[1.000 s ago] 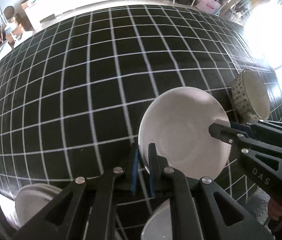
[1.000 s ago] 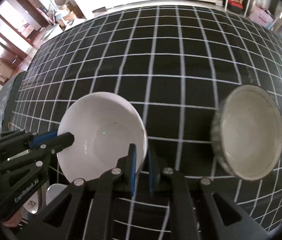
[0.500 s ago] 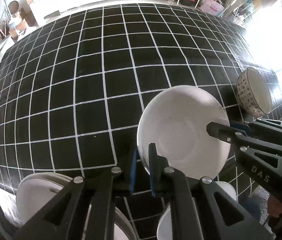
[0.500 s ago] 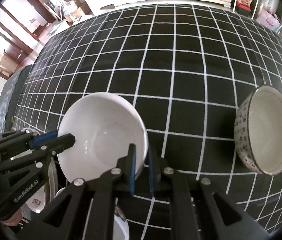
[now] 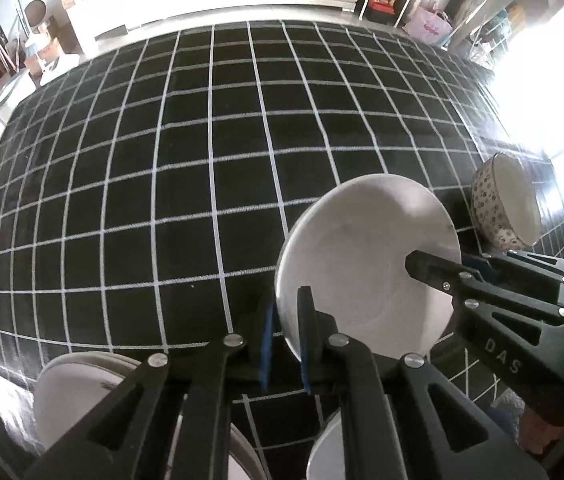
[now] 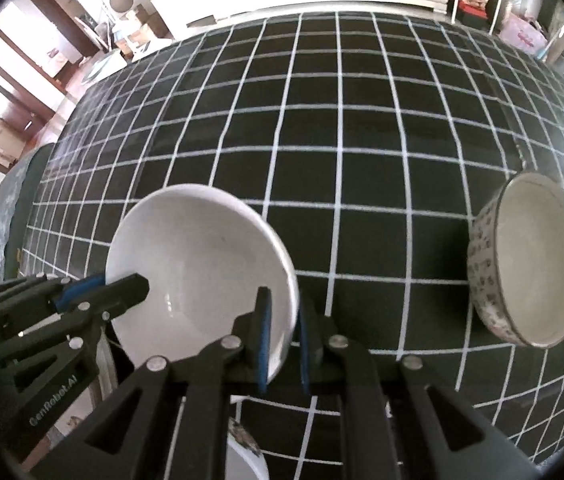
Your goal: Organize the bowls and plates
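Observation:
A plain white bowl (image 5: 361, 264) (image 6: 202, 272) hangs above the black grid-patterned tablecloth (image 5: 162, 200), held by two opposite sides of its rim. My left gripper (image 5: 285, 340) is shut on the bowl's near-left rim, and in the right wrist view it (image 6: 122, 292) reaches in from the left. My right gripper (image 6: 282, 336) is shut on the opposite rim and shows at the right (image 5: 433, 264) in the left wrist view. A flower-patterned bowl (image 5: 505, 204) (image 6: 529, 256) stands on the cloth to the right, apart from both grippers.
A stack of white plates (image 5: 78, 396) lies at the table's near edge under my left gripper. Another white dish (image 5: 329, 452) (image 6: 242, 456) shows beneath the held bowl. Shelves, boxes and a white counter stand beyond the table's far edge.
Both grippers have carried the white bowl toward the table's near edge. The plates below have come further into view, and the patterned bowl has slid toward the right of both views.

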